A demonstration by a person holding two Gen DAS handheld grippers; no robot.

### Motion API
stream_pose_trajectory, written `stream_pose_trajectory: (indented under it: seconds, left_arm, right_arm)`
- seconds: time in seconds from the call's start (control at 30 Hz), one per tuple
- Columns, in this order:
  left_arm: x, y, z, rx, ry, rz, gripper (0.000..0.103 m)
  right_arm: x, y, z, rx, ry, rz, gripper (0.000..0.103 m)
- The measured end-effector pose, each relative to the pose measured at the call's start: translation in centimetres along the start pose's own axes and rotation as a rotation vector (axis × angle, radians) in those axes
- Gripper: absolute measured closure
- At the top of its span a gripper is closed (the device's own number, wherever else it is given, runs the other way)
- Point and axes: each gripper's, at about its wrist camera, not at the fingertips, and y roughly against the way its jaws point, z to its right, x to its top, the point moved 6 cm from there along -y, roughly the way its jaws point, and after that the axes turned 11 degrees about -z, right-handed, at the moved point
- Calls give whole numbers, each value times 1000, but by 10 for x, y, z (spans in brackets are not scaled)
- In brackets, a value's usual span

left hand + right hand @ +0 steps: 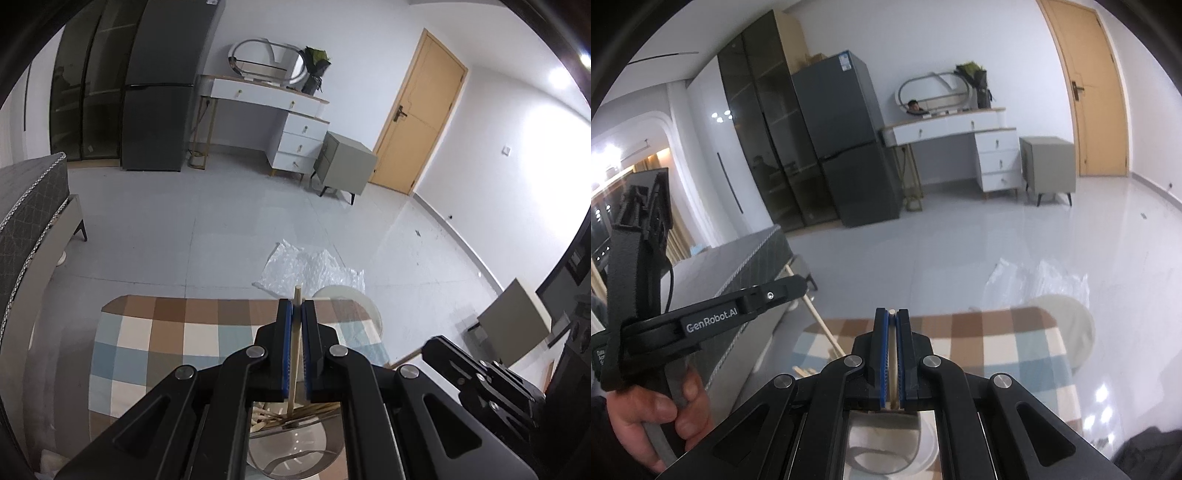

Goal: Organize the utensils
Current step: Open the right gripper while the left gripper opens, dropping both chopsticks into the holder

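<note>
Both claws pinch a chopstick: left claw (296, 306) grips one (295, 354), right claw (892, 317) another (893, 354), over the table (166, 332). More sticks (295, 411) in bowl (291, 450); sorting looks unfinished.

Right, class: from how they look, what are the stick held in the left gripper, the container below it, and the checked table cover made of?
Stick: looks like pale unfinished wood or bamboo, matte and tan. Container: seems clear glass or plastic, since you can see through it and its rim glints. Checked table cover: probably cloth or vinyl, a flat printed check; the pictures can't settle which.
</note>
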Motion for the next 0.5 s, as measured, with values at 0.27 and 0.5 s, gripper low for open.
stream_pose_trajectory:
  seconds: [0.27, 0.5]
  left_arm:
    - [-11, -11, 2, 12, -3, -75, 102]
    - [-23, -21, 7, 14, -21, -170, 102]
  right_arm:
    - [-12, -20, 2, 6, -6, -50, 100]
    - [-27, -41, 6, -6, 1, -121, 99]
